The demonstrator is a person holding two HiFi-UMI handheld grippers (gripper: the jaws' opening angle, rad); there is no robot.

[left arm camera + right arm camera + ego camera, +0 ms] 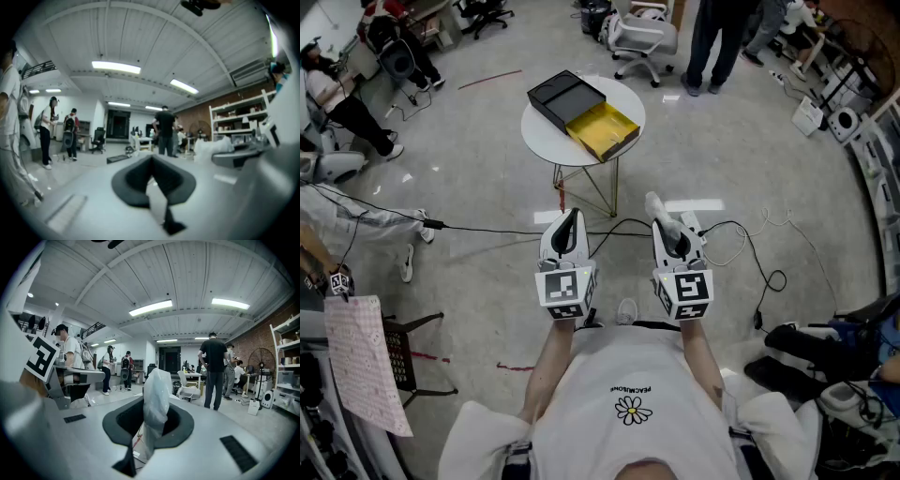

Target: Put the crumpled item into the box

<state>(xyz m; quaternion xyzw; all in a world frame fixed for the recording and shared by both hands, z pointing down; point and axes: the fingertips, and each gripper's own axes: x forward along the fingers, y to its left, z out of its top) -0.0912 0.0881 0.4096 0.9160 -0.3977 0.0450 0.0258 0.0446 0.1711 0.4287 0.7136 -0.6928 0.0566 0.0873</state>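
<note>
The right gripper [151,405] is clenched on a crumpled white plastic item [156,398], which sticks up from between its jaws. The left gripper [152,165] has its jaws pressed together with nothing between them. The open yellow box [605,129] sits on a round white table [546,141], well ahead of both jaws.

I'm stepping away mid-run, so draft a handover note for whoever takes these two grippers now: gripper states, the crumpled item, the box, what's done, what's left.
Left gripper: shut, empty.
Right gripper: shut on the crumpled white wrapper, which sticks up past the jaws.
Box: open, yellow inside, looks empty, on the round white table ahead, beside a black tray.
Done: wrapper is in hand.
Left: step up to the table, mind the floor cables, drop the wrapper into the box.
</note>
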